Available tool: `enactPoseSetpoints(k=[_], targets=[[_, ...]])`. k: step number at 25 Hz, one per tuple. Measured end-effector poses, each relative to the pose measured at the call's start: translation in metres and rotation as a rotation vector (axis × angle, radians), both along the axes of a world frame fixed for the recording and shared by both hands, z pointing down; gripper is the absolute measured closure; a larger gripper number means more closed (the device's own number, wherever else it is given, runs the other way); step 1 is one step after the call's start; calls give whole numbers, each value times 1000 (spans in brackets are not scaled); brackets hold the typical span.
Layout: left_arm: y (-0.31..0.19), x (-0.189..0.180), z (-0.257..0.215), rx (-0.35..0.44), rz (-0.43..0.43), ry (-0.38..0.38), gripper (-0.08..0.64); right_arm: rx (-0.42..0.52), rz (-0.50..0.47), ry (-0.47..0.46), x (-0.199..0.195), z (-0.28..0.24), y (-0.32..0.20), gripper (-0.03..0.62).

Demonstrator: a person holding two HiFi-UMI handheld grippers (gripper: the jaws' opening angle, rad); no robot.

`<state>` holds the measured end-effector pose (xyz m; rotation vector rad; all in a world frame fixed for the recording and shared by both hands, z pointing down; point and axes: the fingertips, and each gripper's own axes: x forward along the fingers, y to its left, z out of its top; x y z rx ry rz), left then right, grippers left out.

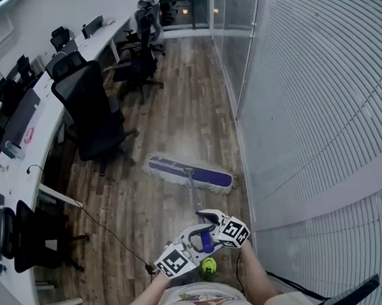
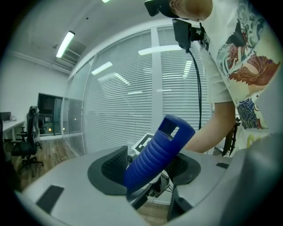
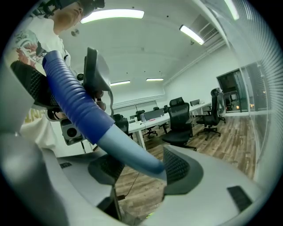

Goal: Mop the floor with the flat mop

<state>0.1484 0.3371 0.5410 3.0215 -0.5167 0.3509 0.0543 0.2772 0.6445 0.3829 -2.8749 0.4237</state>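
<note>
We are mopping mid-stroke, we judge; the left hand-held gripper (image 2: 148,165) is clamping the blue grip (image 2: 155,148), the right hand-held gripper (image 3: 141,167) the pale shaft (image 3: 128,152); the flat mop (image 1: 188,173) is resting on the floor (image 1: 181,109) near its right edge; no cleaned track is showing.

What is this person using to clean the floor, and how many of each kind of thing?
grippers: 2 (left gripper, right gripper)
flat mop: 1, its handle held in both grippers
total: 3
</note>
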Motion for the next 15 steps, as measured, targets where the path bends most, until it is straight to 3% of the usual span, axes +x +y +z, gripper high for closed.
enactPoseSetpoints(k=[7,15], targets=[[8,-1,16,6,-19,23,321,7,11,-15,-1,14,7,354],[-22,-14,-1,4,-6,63,321,-10,17,-16,-14,2,-20,354]])
